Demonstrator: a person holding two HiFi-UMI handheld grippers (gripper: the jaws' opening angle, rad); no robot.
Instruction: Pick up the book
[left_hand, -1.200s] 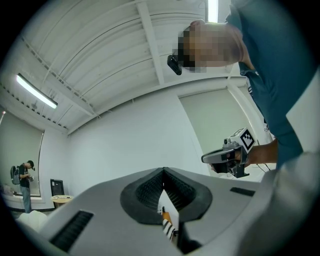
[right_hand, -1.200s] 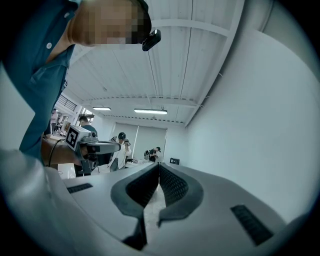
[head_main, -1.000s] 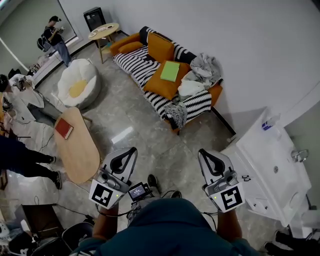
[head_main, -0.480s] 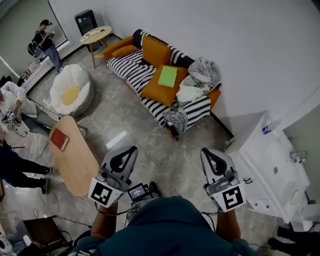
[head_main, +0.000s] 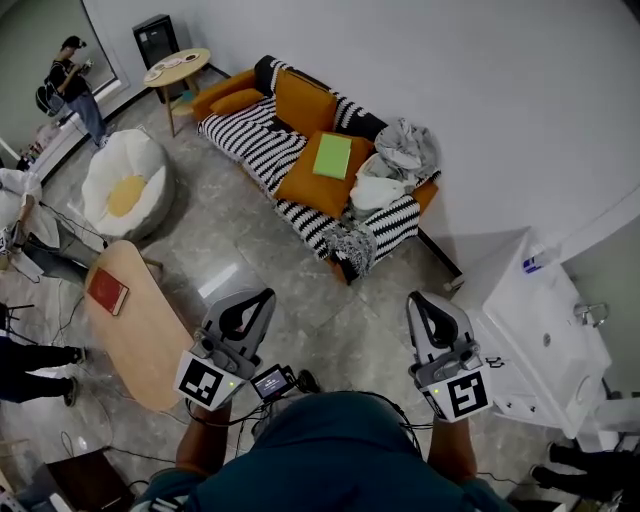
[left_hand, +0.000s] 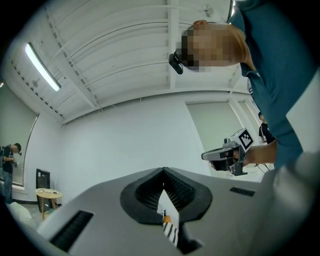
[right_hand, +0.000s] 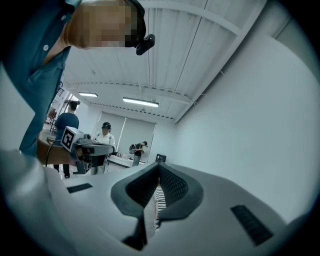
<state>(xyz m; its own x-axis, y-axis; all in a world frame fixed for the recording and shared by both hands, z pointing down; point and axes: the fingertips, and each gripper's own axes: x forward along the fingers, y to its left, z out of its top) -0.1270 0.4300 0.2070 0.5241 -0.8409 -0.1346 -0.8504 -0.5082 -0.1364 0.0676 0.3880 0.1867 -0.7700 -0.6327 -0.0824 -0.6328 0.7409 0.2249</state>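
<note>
A green book (head_main: 333, 156) lies flat on an orange cushion of the striped sofa (head_main: 265, 140), far ahead of both grippers. A red book (head_main: 108, 291) lies on the oval wooden table (head_main: 150, 345) at the left. My left gripper (head_main: 258, 303) and right gripper (head_main: 423, 303) are held level over the floor, side by side, well short of the sofa. Both are shut with nothing in them. In the left gripper view its jaws (left_hand: 164, 172) meet, with a sliver of striped sofa showing below. In the right gripper view the jaws (right_hand: 159, 169) also meet.
A white beanbag (head_main: 122, 190) and a round side table (head_main: 176, 64) stand beyond the wooden table. A white cabinet (head_main: 545, 330) fills the right side. A person (head_main: 72, 75) stands at the far left wall. Crumpled clothes (head_main: 400, 150) lie on the sofa's right end.
The room has slid left in the head view: sofa, beanbag and wooden table all sit further left. Both grippers stay shut and hold the same place in the picture.
</note>
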